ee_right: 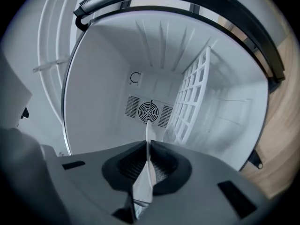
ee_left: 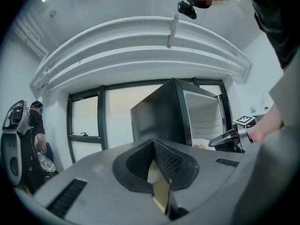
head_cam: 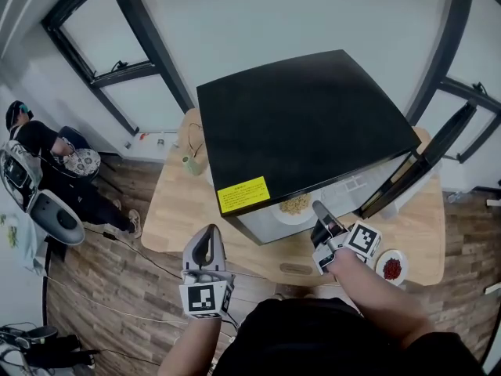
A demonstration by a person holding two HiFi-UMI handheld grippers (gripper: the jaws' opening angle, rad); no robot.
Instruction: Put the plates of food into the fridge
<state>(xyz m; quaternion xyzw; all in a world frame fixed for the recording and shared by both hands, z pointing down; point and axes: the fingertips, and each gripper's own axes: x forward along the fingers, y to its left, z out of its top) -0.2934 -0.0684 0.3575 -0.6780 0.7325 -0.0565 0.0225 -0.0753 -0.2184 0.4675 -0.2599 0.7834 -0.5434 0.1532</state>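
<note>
Right gripper (head_cam: 319, 207) clamped on the plate of food (head_cam: 295, 206) rim, at the open fridge (head_cam: 305, 124) mouth.
Left gripper (head_cam: 207, 237): jaws together, nothing between them, held apart from the fridge.

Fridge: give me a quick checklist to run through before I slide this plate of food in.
1. Fridge door open: ok.
2. Right gripper shut on the rim of the plate of tan food: ok.
3. Room inside beside the wire shelf: ok, nothing stored in view.
4. Held plate level: cannot tell.
5. Left gripper clear of the opening: ok, shut and empty.
6. Plate of red food stowed: not ok, it sits on the table.
</note>
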